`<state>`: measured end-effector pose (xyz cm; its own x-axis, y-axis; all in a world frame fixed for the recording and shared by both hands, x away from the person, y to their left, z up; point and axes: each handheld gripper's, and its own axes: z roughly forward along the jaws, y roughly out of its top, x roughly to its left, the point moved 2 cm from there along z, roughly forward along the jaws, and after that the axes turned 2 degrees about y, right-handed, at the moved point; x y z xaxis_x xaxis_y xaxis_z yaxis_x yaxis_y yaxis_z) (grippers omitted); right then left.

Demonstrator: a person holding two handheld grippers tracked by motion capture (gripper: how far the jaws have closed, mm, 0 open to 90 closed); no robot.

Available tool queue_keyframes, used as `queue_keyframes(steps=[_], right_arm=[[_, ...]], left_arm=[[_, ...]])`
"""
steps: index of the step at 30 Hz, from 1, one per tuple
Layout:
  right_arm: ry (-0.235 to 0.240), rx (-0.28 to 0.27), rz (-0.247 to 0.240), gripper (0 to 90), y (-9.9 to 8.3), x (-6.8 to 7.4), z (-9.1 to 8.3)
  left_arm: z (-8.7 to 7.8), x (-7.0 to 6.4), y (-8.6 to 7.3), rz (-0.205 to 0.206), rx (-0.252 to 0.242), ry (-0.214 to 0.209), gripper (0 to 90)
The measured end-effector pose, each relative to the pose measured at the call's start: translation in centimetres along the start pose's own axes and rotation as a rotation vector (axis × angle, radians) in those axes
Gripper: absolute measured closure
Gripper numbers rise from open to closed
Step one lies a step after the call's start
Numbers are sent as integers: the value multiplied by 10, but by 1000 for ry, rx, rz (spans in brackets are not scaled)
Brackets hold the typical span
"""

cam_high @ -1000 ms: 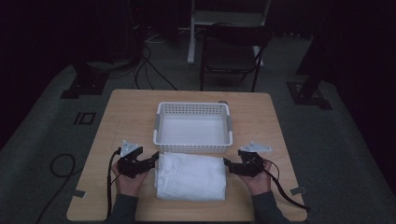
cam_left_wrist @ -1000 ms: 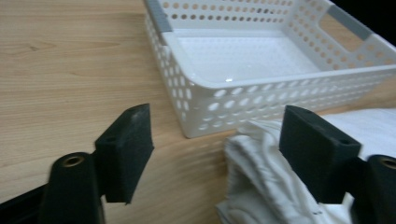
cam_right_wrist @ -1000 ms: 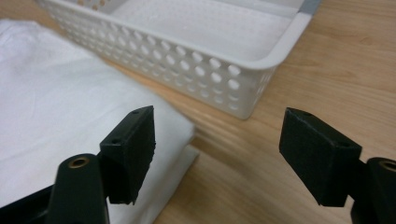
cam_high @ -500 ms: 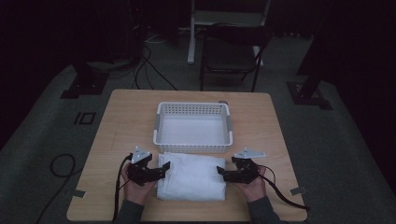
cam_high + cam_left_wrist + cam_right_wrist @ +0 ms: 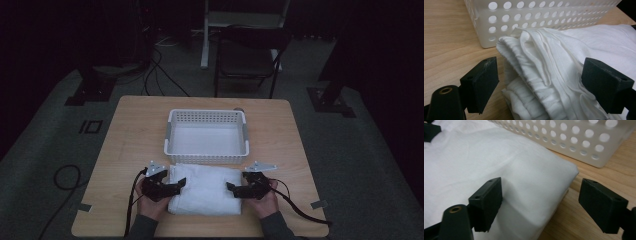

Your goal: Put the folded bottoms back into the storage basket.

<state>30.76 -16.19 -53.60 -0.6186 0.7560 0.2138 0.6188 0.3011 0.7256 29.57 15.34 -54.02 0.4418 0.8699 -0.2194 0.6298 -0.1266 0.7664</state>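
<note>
From above, a folded white cloth [image 5: 205,189] lies on the near part of the wooden table [image 5: 135,135], just in front of a white basket [image 5: 207,137] with holes in its walls. The left gripper [image 5: 179,184] sits at the cloth's left edge and the right gripper [image 5: 231,188] at its right edge, each held in a hand, with the jaws pointing inward at the cloth. In the left gripper view, the left gripper [image 5: 539,80] has its jaws wide apart, with the bunched, layered edge of the cloth [image 5: 554,67] between them; the basket [image 5: 529,17] stands right behind the cloth, touching it. In the right gripper view, the right gripper [image 5: 549,200] is also spread wide, one jaw over the smooth top of the cloth [image 5: 486,162], the other over the bare table [image 5: 586,177] beside the cloth's corner, and the basket [image 5: 574,137] stands just beyond.
</note>
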Motion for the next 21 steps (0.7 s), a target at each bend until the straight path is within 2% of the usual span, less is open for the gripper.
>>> queue_keyframes(steps=[10, 14, 15, 16, 19, 21], right_arm=[[7, 24, 15, 140, -3, -3, 15], [11, 33, 20, 128, -5, -4, 18], [12, 35, 30, 117, -6, -5, 20], [12, 35, 30, 117, -6, -5, 20], [35, 34, 63, 108, -8, -9, 22], [43, 38, 80, 105, -9, -11, 24]], left_arm=[[11, 6, -7, 14, 30, 4, 87], [14, 9, -9, -8, 46, -18, 74], [16, 12, -10, -31, 53, -36, 71], [16, 12, -10, -31, 53, -36, 70], [17, 13, -11, -46, 65, -49, 69], [20, 16, -11, -73, 84, -59, 60]])
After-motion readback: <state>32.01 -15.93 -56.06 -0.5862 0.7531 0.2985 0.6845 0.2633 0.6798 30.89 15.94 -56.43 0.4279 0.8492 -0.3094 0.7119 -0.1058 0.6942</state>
